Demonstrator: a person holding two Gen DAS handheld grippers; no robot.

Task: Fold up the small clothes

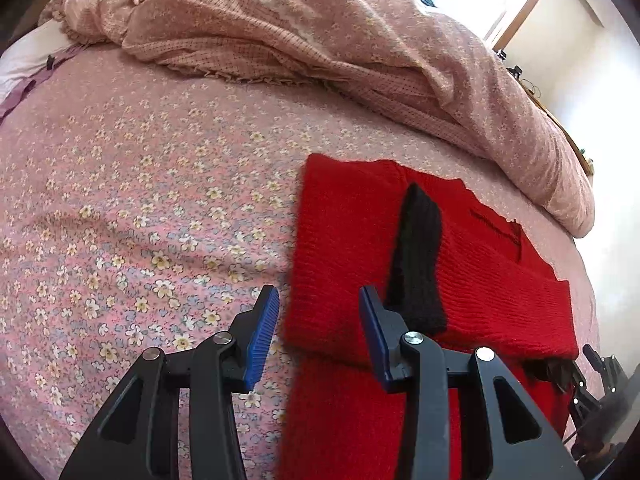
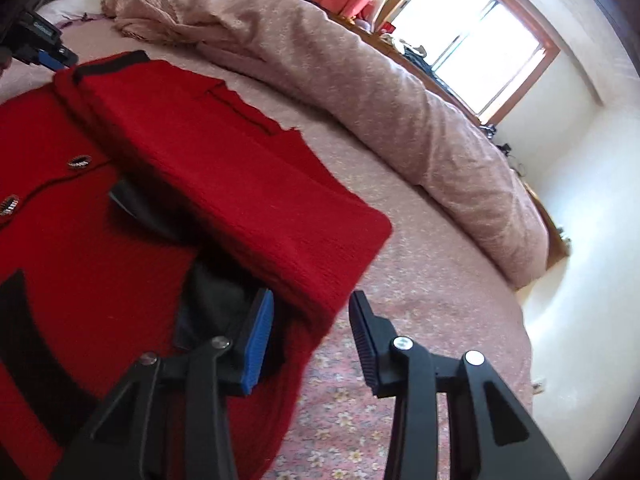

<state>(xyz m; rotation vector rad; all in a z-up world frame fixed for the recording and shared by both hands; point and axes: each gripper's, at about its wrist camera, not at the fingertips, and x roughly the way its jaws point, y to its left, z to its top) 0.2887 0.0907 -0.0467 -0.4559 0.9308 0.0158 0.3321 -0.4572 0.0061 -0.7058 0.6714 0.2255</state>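
While both tongs gape, red cardigan (image 2: pixel 120 240) lies just ahead, unheld.

We see a bed (image 1: pixel 140 200) in pink floral sheet, a heaped pink quilt (image 2: pixel 360 80), white walls (image 2: pixel 580 200), and a bright wood-framed window (image 2: pixel 480 36).

place: home bedroom | evidence: floral bed sheet (image 1: pixel 140 184), rumpled quilt (image 2: pixel 360 80), curtained window (image 2: pixel 480 32)
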